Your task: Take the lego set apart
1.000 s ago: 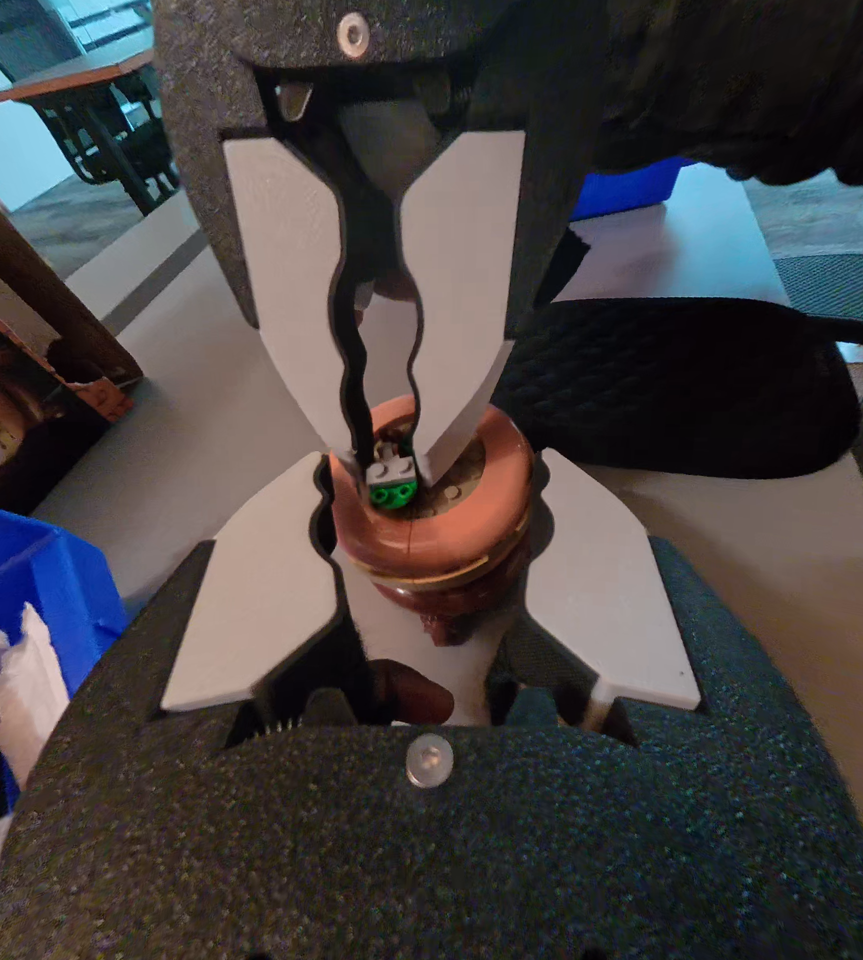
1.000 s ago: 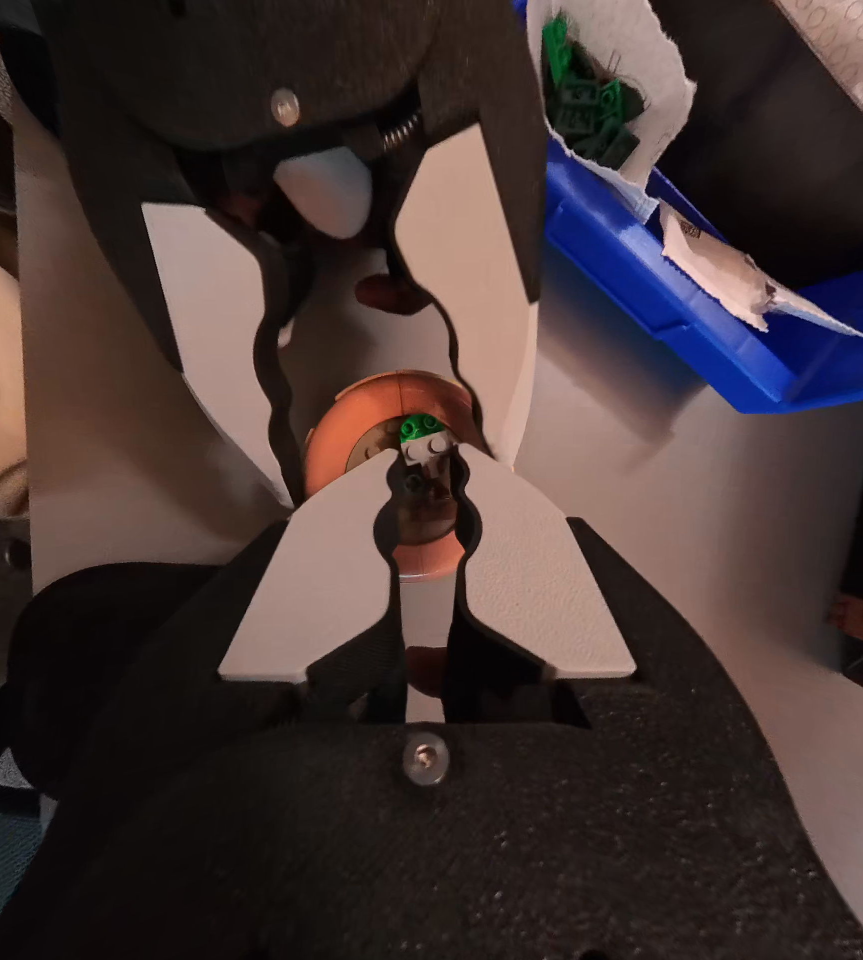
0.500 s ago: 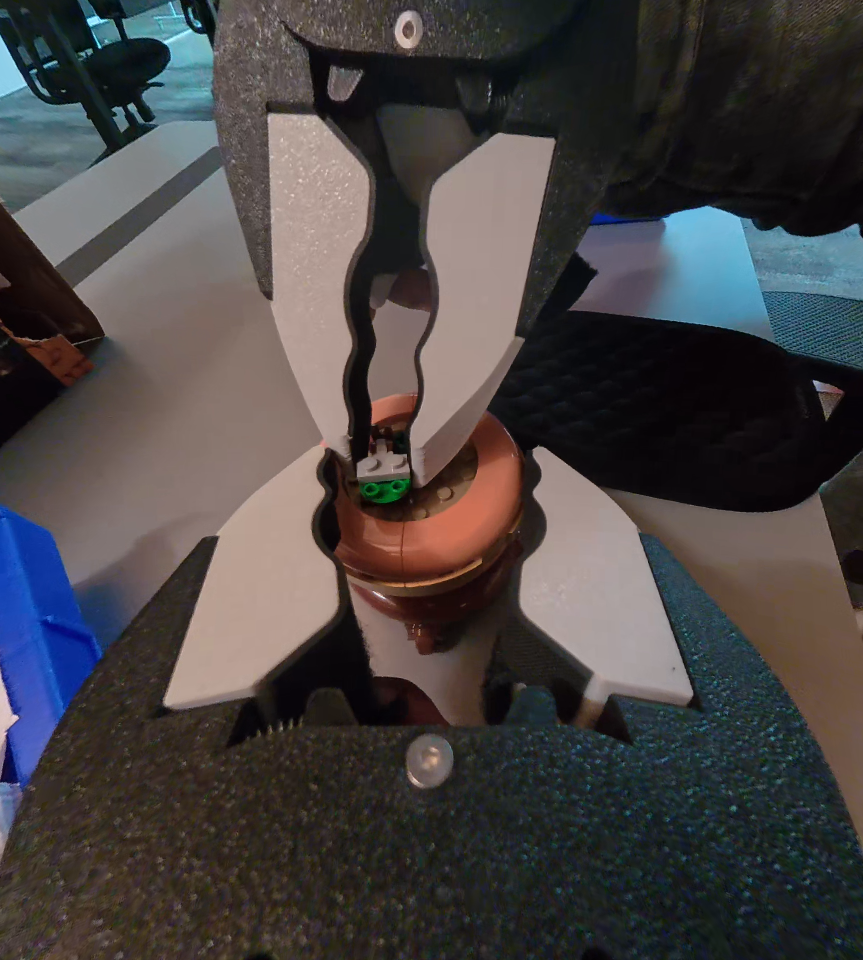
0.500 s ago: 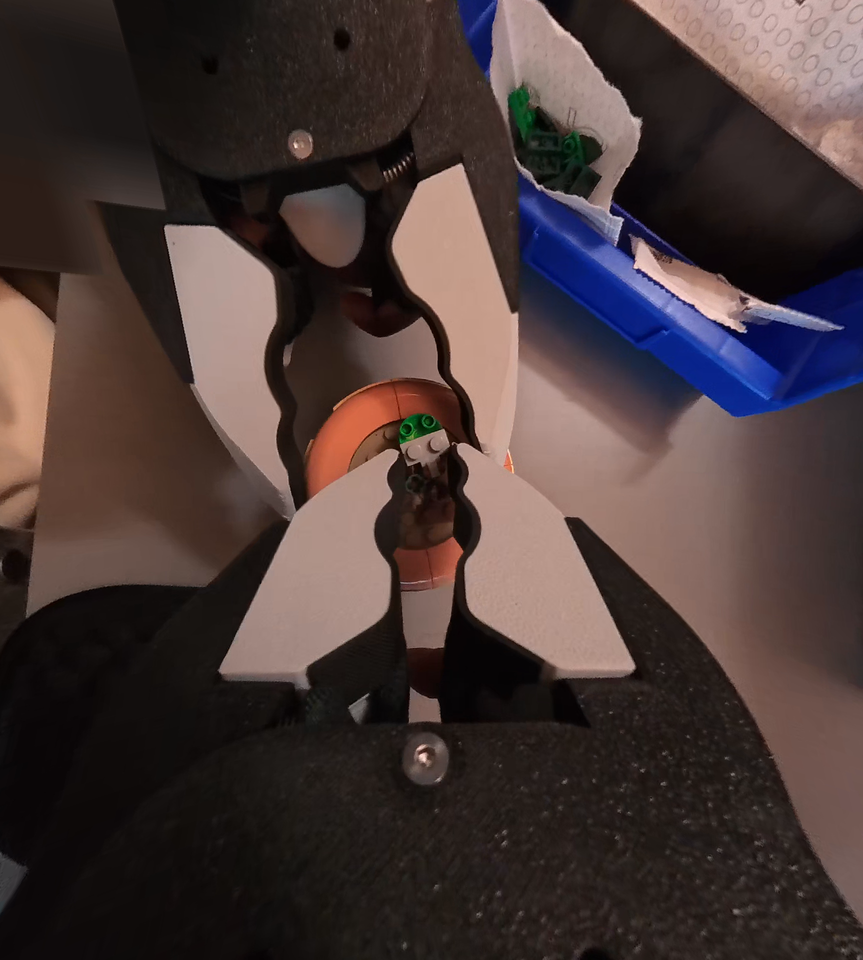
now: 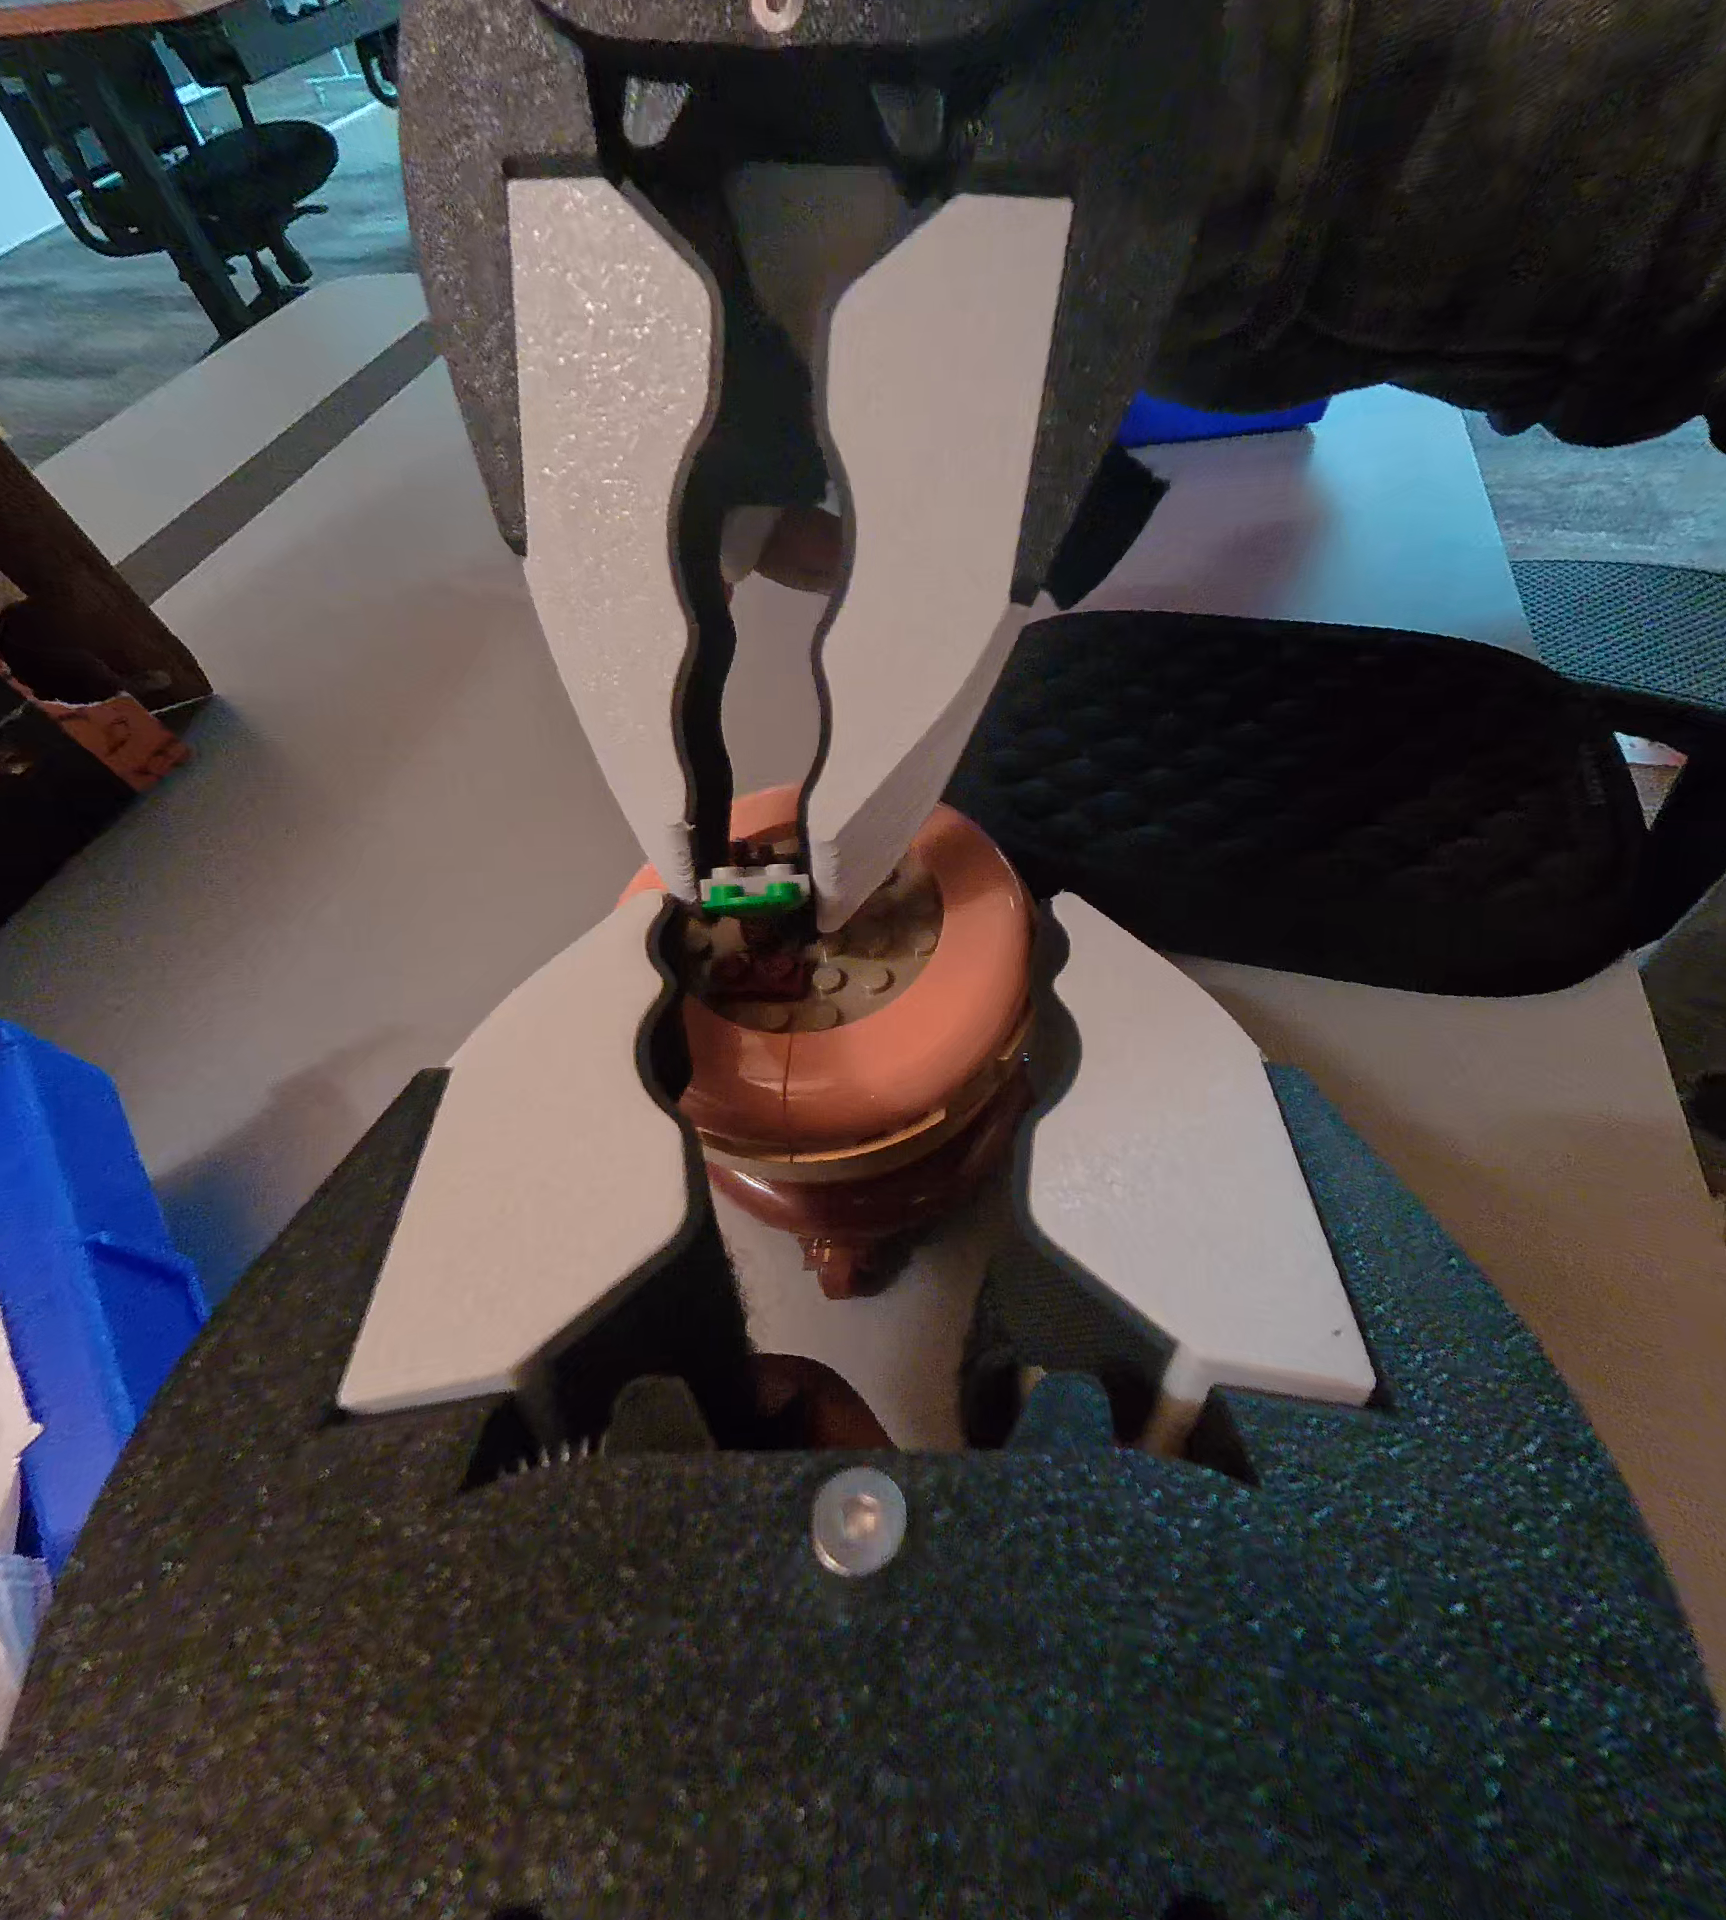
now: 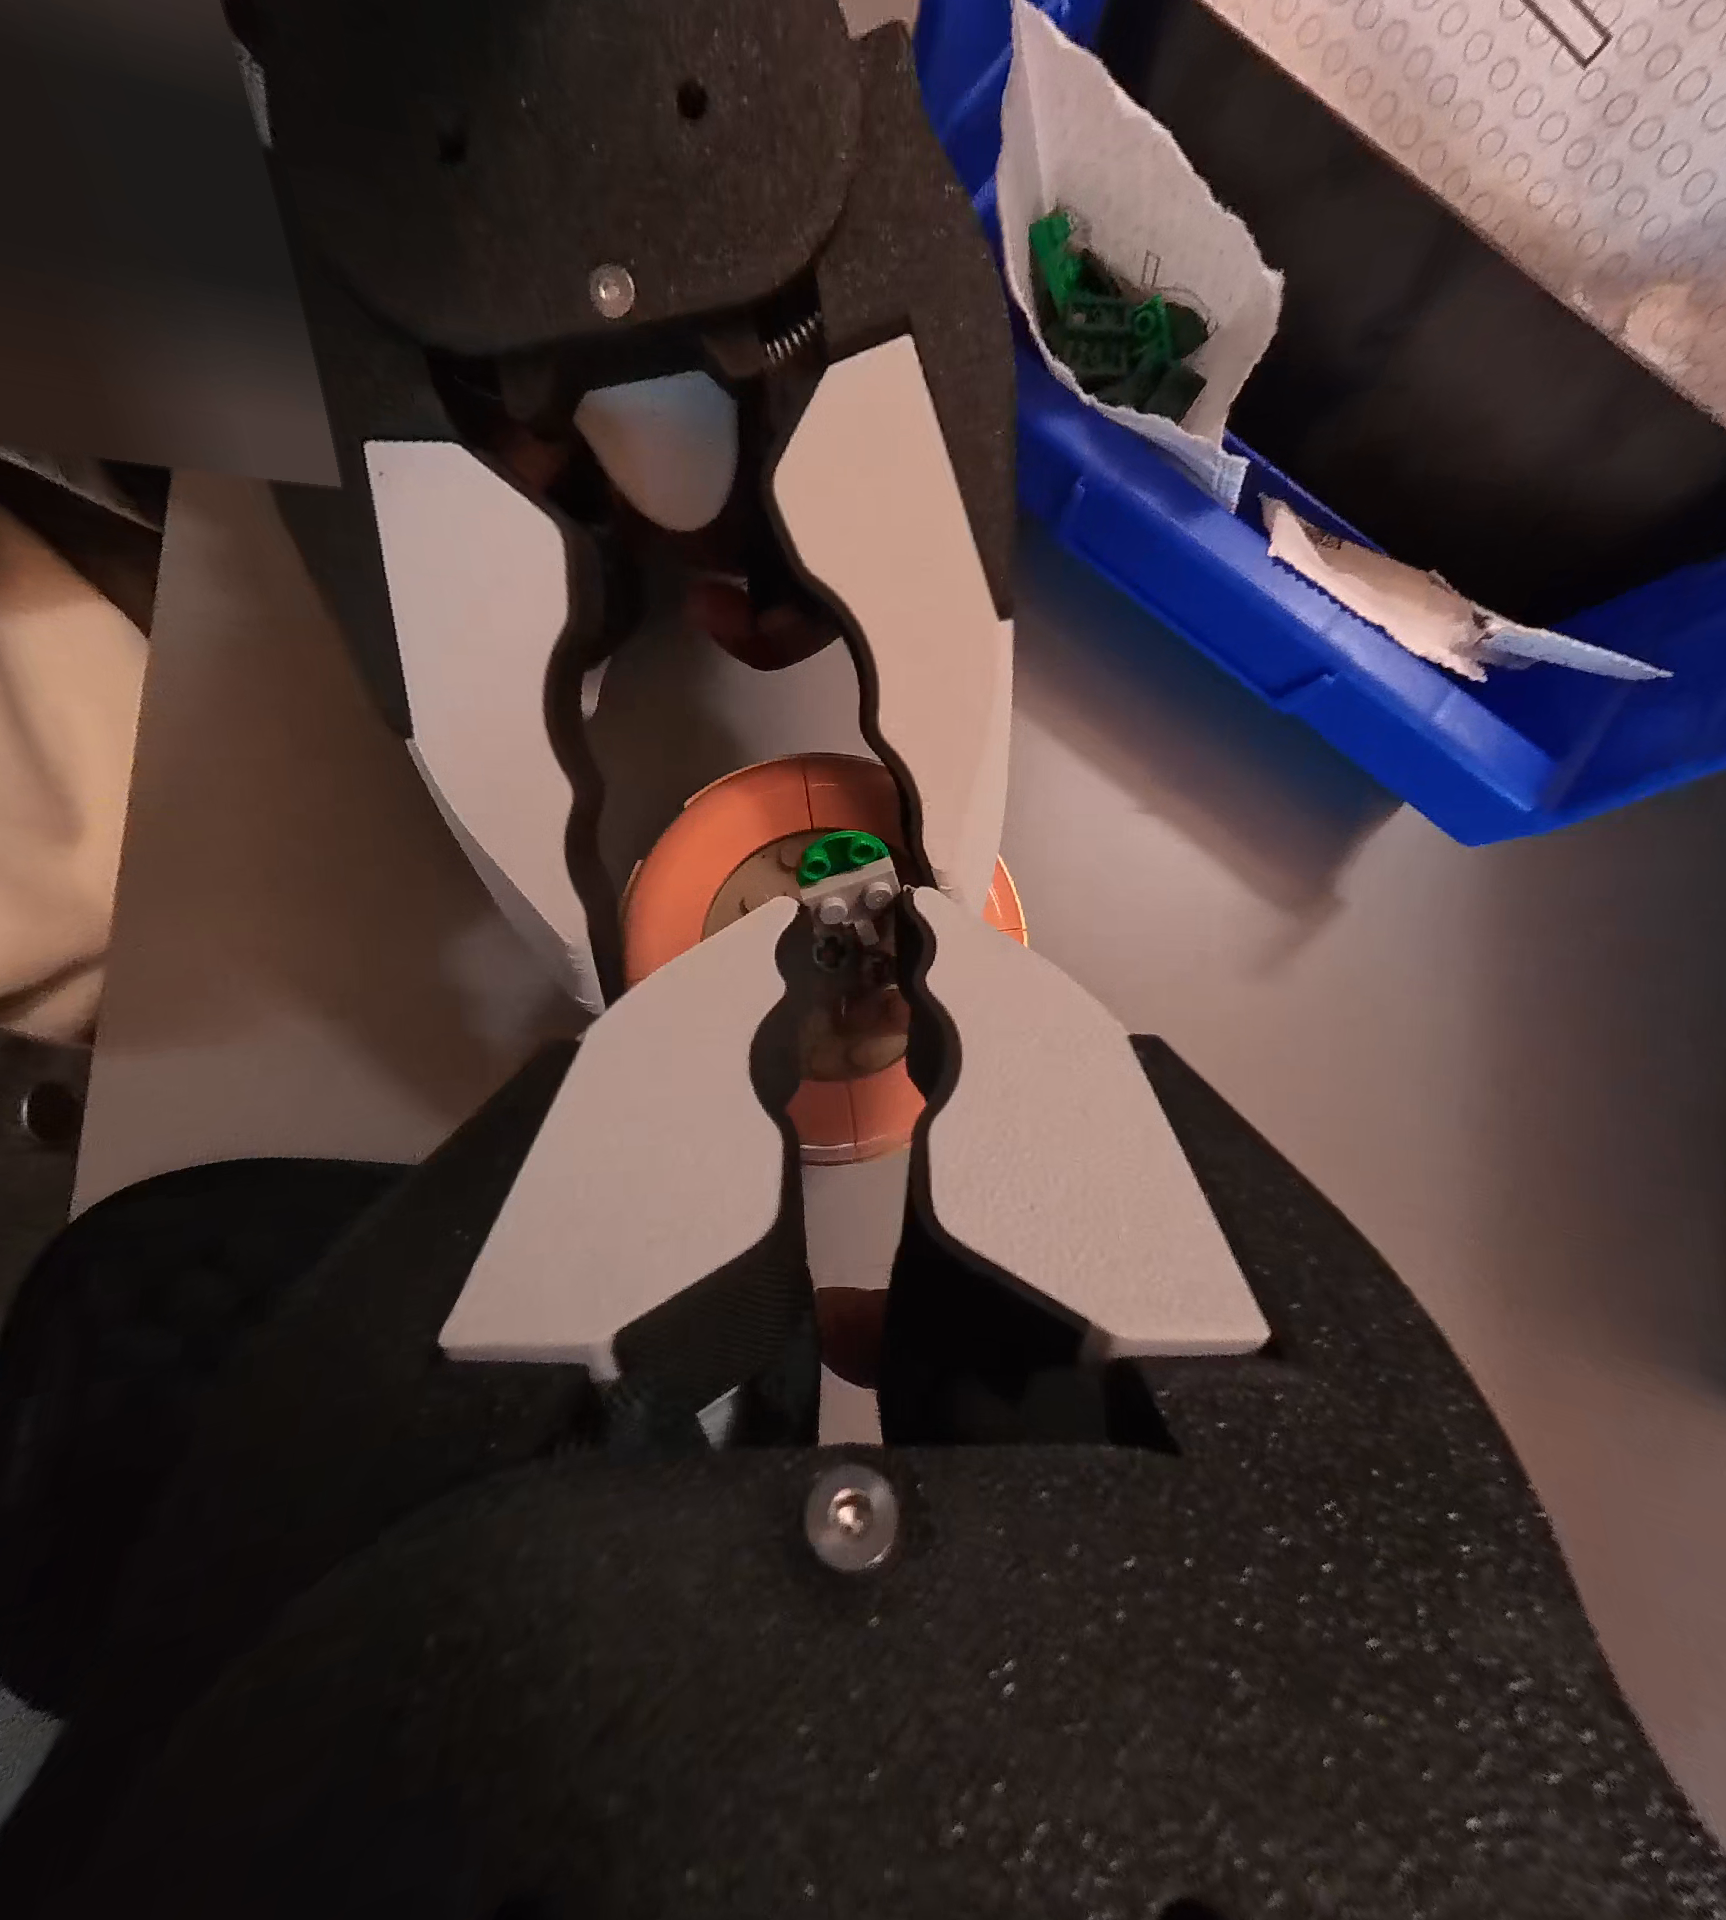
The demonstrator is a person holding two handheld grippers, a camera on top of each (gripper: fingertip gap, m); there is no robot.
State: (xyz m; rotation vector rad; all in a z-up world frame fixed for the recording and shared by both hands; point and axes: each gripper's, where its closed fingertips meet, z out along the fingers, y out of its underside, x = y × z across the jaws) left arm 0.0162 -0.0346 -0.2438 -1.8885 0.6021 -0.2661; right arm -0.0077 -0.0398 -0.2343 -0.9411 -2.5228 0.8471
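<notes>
Above the brown lego pot [image 5: 854, 1029], right gripper [image 5: 750, 891] pinches the green-and-grey plate stack [image 5: 747, 889]. Left gripper [image 5: 854, 992] clamps the pot, seemingly firmly. Lift straight, without twisting.

A: What can't you make out?

B: The lego pot's [image 5: 854, 1049] base, hidden behind the left gripper's [image 5: 843, 997] fingers [image 5: 537, 1216], and the small stack [image 6: 843, 914] between the right gripper's [image 6: 854, 904] tips is too tiny to tell.

A: And above-right of it?

B: The blue bin [image 6: 1358, 665] is cut off.

Blue bin [image 6: 1441, 665] crowds pot's [image 6: 724, 831] side; table [image 6: 1358, 1091] beyond open
</notes>
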